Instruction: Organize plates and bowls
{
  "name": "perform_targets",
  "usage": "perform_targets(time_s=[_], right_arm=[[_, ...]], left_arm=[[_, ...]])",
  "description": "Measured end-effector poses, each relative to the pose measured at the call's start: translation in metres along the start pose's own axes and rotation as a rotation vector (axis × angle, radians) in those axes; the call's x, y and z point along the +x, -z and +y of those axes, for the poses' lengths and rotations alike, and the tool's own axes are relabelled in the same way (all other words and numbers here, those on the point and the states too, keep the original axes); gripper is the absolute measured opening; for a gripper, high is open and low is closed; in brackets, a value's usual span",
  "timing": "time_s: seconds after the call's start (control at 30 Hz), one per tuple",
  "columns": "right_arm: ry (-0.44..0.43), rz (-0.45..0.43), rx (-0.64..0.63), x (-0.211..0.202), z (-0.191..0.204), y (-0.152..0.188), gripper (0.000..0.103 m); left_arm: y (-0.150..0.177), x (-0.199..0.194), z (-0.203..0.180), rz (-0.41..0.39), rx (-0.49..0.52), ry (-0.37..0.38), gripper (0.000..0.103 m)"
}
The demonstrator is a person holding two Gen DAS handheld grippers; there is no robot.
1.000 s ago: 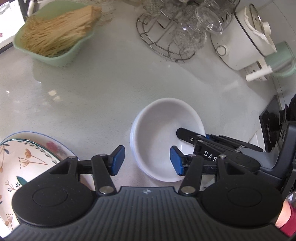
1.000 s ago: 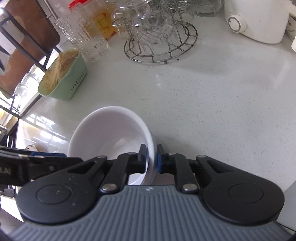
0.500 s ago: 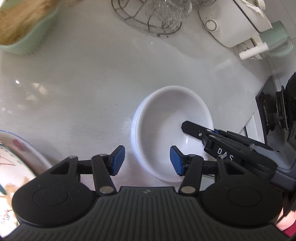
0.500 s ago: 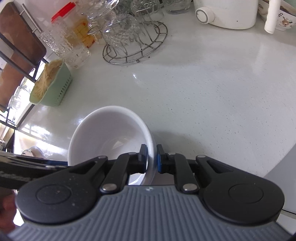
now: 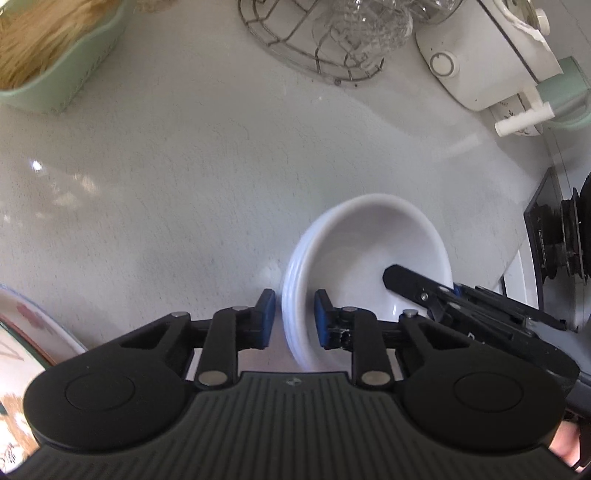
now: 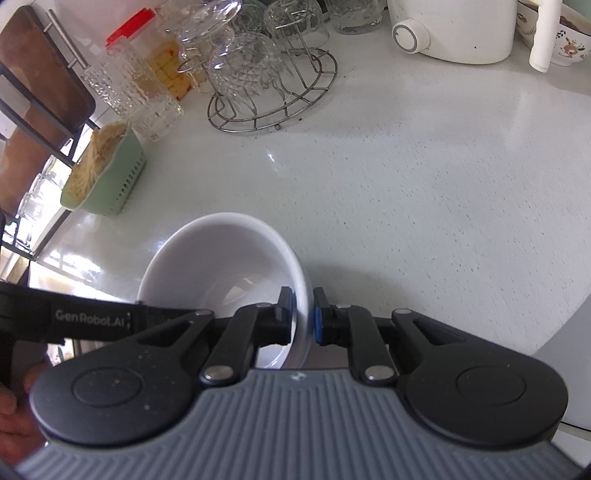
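Observation:
A stack of white bowls (image 5: 369, 251) stands on the pale counter, and its near rim runs between the blue pads of my left gripper (image 5: 294, 317). The jaws are closing around that rim, with a thin gap still showing at the outer pad. My right gripper (image 6: 303, 314) is shut on the opposite rim of the white bowls (image 6: 221, 258), one pad inside and one outside. In the left wrist view, one of its fingers (image 5: 406, 284) reaches into the bowl from the right. A floral plate (image 5: 22, 332) lies at the lower left edge.
At the back are a green basket of noodles (image 6: 107, 177), a wire rack of upturned glasses (image 6: 266, 74), a ribbed glass jar (image 6: 133, 85) and a white cooker (image 6: 454, 29). A black stove edge (image 5: 546, 236) lies to the right. A hand (image 6: 14, 413) shows at the lower left.
The left jaws have gone from wide apart to narrow around the bowls' rim, and that gripper has come lower and closer. The right gripper has kept its grip.

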State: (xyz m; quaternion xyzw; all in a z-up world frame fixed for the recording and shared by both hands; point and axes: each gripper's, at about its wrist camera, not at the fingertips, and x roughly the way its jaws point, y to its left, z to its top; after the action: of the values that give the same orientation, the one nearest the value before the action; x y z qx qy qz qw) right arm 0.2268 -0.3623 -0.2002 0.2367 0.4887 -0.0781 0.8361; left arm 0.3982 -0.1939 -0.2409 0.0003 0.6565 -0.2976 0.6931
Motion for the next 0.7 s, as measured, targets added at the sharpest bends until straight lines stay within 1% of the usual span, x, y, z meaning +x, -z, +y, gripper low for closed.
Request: perform_targets(time_s=[0.03,0.13,0.3,0.37,0.5,0.6,0.7], right_arm=[[-0.001,-0.005,-0.005,0.000,0.000,0.000,0.015],[0.004,-0.013,-0.020,0.001,0.002,0.000,0.016],[0.001,-0.021,-0.038,0.004,0.004,-0.002,0.019],[-0.003,-0.019,-0.033,0.005,0.003,-0.003,0.019],[-0.011,-0.014,-0.014,0.005,0.003,-0.007,0.016],[-0.012,-0.022,-0.020,0.002,0.005,-0.010,0.015],[-0.026,-0.012,-0.008,0.002,0.005,-0.010,0.014]], left_arm=[[-0.001,0.000,0.001,-0.001,-0.004,0.006,0.022],[-0.001,-0.001,0.000,-0.010,0.008,0.004,0.022],[-0.001,-0.003,0.003,-0.014,-0.013,0.016,0.019],[-0.002,-0.004,0.001,-0.011,-0.009,0.003,0.019],[-0.002,-0.009,-0.009,-0.020,0.043,-0.053,0.017],[-0.002,-0.012,-0.007,-0.020,0.038,-0.046,0.017],[-0.002,-0.015,-0.005,-0.014,0.030,-0.052,0.017]])
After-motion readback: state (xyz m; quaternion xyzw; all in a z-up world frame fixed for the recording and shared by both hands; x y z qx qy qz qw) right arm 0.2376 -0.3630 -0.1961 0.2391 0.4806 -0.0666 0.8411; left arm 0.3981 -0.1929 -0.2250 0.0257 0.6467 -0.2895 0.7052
